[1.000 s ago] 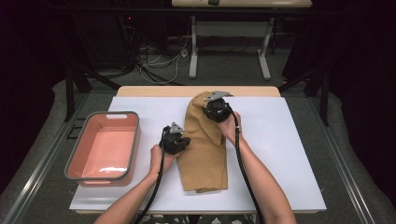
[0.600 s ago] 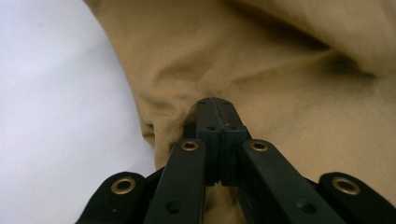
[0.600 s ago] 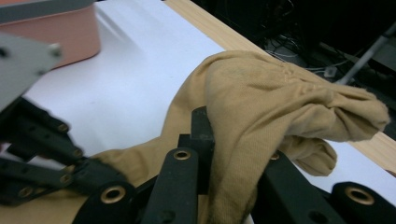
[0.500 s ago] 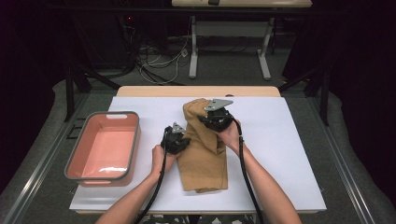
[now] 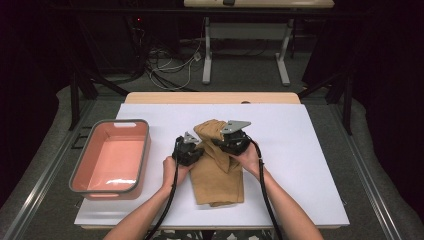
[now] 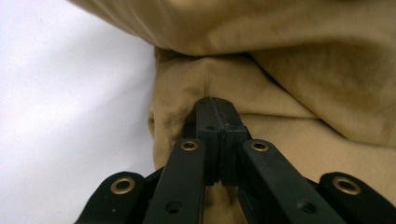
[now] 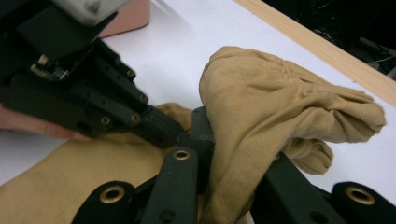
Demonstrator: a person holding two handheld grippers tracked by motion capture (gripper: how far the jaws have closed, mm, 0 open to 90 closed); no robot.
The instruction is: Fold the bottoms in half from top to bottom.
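White sheet covers most of the table [image 5: 300, 150], with a strip of bare wood showing along the far edge. We note the tan cloth [image 5: 216, 172] lying near the middle of that sheet, its near half flat and roughly rectangular, its far half lifted and doubled back toward us. To the left of it, apart from the fabric, sits a pink tub [image 5: 145, 150] with a grey rim; we see nothing inside it.

We read the cloth as light, soft knit that drapes and bunches freely: no stiffness, no fragility, little slip against the rubbery jaws. It sags wherever unsupported, so we judge that an edge or a corner is the place to take hold, with both layers pinched together to keep a fold from sliding open.

Left gripper [image 6: 215, 109]: jaws clenched together at the left edge of the flat part, tips pressed into the fabric at a crease. A fold seems to be pinned there, though we cannot tell how much cloth lies between the pads.

Right gripper [image 7: 219, 140]: jaws clamped on the raised far portion, which spills over them in a puffy bundle. In the high view this gripper [image 5: 231, 142] hangs above the middle of the cloth, just beside the left one [image 5: 189, 152]
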